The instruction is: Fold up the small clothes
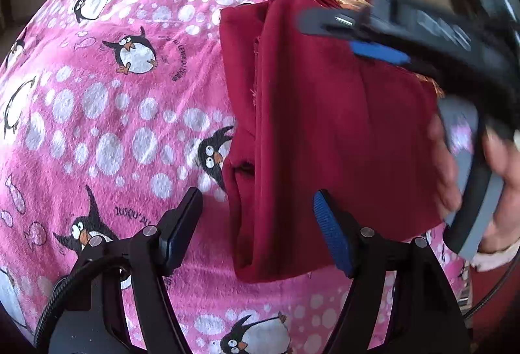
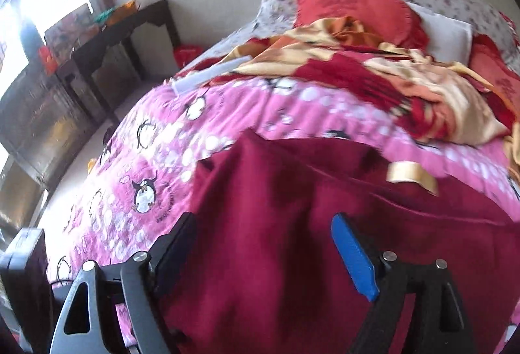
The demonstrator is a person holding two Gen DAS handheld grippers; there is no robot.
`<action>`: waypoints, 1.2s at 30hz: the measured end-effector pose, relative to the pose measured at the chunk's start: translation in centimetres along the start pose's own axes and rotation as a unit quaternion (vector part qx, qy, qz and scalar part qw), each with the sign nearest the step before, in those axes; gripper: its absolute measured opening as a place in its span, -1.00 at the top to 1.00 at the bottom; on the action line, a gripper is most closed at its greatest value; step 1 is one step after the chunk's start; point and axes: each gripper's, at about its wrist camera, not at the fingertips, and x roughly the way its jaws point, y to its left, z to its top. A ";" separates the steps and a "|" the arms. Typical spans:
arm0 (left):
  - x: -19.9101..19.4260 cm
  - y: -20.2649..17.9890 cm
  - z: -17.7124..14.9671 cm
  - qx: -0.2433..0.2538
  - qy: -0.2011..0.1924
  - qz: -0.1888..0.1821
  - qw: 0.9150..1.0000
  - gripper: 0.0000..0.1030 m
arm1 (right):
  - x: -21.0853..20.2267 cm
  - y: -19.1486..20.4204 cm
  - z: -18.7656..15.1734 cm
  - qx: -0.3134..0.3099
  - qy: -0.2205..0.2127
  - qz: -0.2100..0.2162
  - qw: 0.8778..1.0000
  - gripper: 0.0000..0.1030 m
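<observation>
The dark red garment (image 1: 325, 133) lies partly folded on the pink penguin blanket (image 1: 107, 113), a soft, light cloth that will likely sag and slide unless taken by a doubled edge or corner. The left gripper (image 1: 256, 224) hovers with jaws spread, empty; the garment's near folded edge sits just ahead, between the fingers' line (touching cannot be told). The right gripper (image 2: 263, 253) is also spread, nothing pinched, the garment (image 2: 308, 208) spreading beneath and beyond its tips.

garment (image 1: 325, 126) on blanket (image 1: 97, 110), pillows (image 2: 357, 6) behind
</observation>
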 end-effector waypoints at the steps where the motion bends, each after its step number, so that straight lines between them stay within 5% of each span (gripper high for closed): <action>1: -0.1 0.0 -0.2 0.001 -0.002 -0.003 1.000 -0.39 | 0.8 0.8 0.5 -0.004 0.008 -0.001 1.000 -0.62; 13: -0.8 2.7 -1.3 -0.028 -0.013 -0.049 0.998 -0.39 | 8.4 5.9 0.9 -0.101 0.084 -0.093 0.987 -0.76; 16: -0.7 2.9 -1.0 -0.029 -0.014 -0.050 0.998 -0.47 | 7.8 5.9 0.2 -0.128 0.069 -0.105 0.984 -0.38; 18: -0.5 2.2 -0.7 -0.020 -0.015 -0.046 0.999 -0.59 | 6.4 4.9 0.2 -0.118 0.057 -0.071 0.989 0.13; 21: 0.0 0.8 -0.5 0.005 -0.020 -0.014 1.000 -0.62 | 3.9 2.5 0.4 -0.061 0.044 0.003 0.997 0.46; 25: 0.8 0.1 0.2 0.005 -0.030 -0.016 0.999 -0.65 | 0.7 -0.4 0.3 0.007 0.014 0.069 0.997 0.52; 29: 0.5 -0.1 1.2 -0.024 -0.037 -0.084 0.996 -0.62 | -1.0 -2.3 -0.3 0.038 -0.002 0.082 0.996 0.57; 32: -0.1 -1.3 1.4 -0.013 -0.039 -0.119 0.992 -0.30 | -1.8 -3.4 -1.0 0.060 -0.007 0.093 0.994 0.57; 36: -0.9 -3.6 1.2 0.035 -0.050 -0.113 0.992 0.07 | -2.0 -4.6 -1.1 0.086 -0.013 0.099 0.991 0.57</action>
